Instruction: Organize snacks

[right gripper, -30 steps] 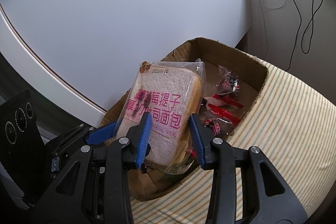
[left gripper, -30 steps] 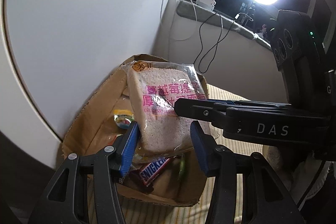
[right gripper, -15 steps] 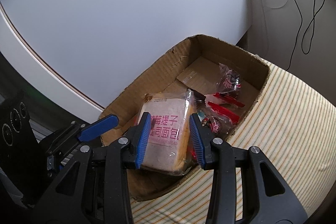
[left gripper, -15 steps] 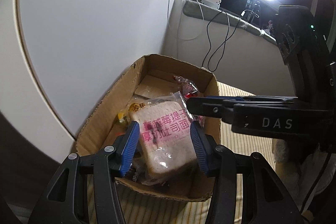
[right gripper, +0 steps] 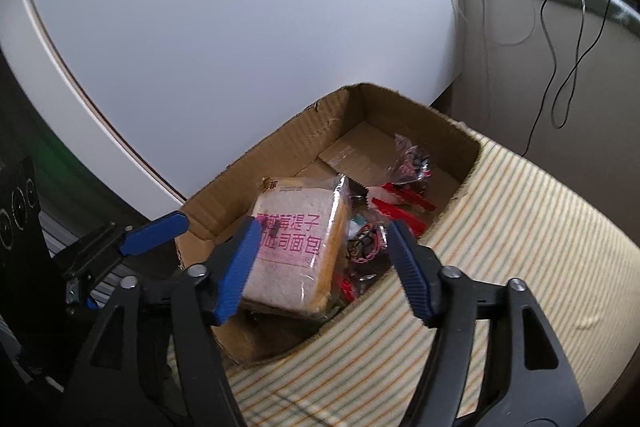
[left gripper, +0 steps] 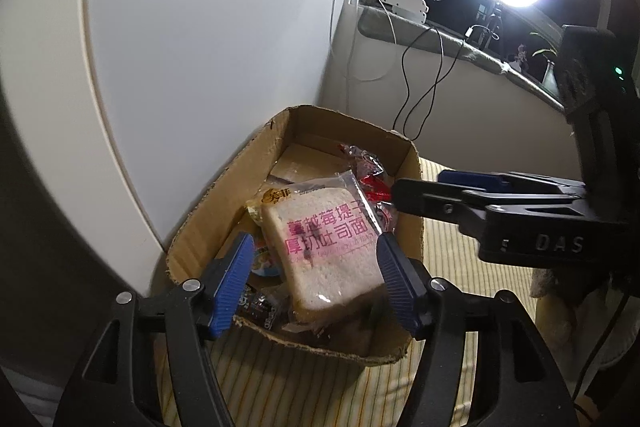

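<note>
Left hand-held gripper [left gripper: 316, 277]: foreground of the left wrist view, jaws opening, blue pads standing clear on either side of the bread packet, nothing pressed between them. Right hand-held gripper [right gripper: 320, 267]: foreground of the right wrist view, jaws likewise opening, wider apart than a second ago, when both pairs were clamped on the packet and carried it above the box. Bread packet [left gripper: 328, 247]: clear wrapper, thick white slice, pink lettering; now released, lying tilted inside the cardboard box [right gripper: 224, 195] at its near end, propped on the snacks beneath it, one corner raised toward the near wall. Beneath and beside it: a dark-wrapped chocolate bar [left gripper: 258, 305] against the near wall, a small yellow-topped item [left gripper: 262, 259] toward the left wall; what it is cannot be told. Farther in: red-and-clear wrapped sweets [right gripper: 400, 195] along the right wall; the far end of the box floor is bare cardboard. The box sits on a striped cloth surface [right gripper: 500, 247], its left wall close to a white panel [right gripper: 240, 27]. Assessment: the bread placement looks complete; both grippers appear free to withdraw for any remaining snack. The packet's lean suggests it may slide or settle further.
</note>
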`<state>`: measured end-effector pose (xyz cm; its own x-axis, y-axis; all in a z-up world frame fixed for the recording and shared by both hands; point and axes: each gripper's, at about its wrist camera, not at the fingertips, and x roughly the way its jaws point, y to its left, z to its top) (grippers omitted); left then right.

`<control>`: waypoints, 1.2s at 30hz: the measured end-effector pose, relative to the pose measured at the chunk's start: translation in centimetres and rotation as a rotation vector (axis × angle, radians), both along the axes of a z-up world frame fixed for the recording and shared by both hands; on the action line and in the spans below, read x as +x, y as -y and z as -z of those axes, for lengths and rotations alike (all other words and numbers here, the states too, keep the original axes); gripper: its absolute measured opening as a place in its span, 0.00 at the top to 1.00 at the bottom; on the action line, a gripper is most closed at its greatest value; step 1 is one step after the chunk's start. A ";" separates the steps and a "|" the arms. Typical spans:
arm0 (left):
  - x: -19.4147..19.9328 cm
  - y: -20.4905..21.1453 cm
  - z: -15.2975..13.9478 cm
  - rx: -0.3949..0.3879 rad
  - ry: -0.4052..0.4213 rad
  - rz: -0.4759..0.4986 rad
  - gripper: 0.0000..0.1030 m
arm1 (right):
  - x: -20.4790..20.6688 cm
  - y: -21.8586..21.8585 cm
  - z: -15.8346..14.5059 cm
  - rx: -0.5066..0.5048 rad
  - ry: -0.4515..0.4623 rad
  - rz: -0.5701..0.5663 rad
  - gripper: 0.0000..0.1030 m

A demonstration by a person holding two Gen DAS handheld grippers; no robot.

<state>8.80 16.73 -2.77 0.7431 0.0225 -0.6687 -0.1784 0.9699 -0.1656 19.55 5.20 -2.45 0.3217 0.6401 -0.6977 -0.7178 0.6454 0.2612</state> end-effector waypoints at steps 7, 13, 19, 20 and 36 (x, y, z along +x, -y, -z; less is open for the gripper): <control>-1.8 0.8 -1.0 0.019 0.027 -0.020 0.33 | -2.1 1.9 -0.9 -0.014 0.107 0.021 0.16; -3.7 2.0 -2.0 0.052 0.058 -0.041 0.27 | -4.2 4.7 -1.7 0.000 0.154 0.056 0.15; -5.3 3.2 -2.2 0.078 0.064 -0.045 0.24 | -5.7 7.5 -1.9 0.018 0.183 0.106 0.08; -5.5 3.3 -2.2 0.079 0.066 -0.047 0.23 | -5.8 7.8 -1.8 0.018 0.184 0.112 0.08; -6.7 4.1 -2.4 0.090 0.069 -0.069 0.22 | -7.0 10.7 -1.0 -0.005 0.204 0.167 0.05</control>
<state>2.15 12.68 -0.40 0.7821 0.1334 -0.6087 -0.2367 0.9672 -0.0923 12.54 -5.47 -1.50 0.5570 0.5635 -0.6102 -0.6389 0.7601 0.1187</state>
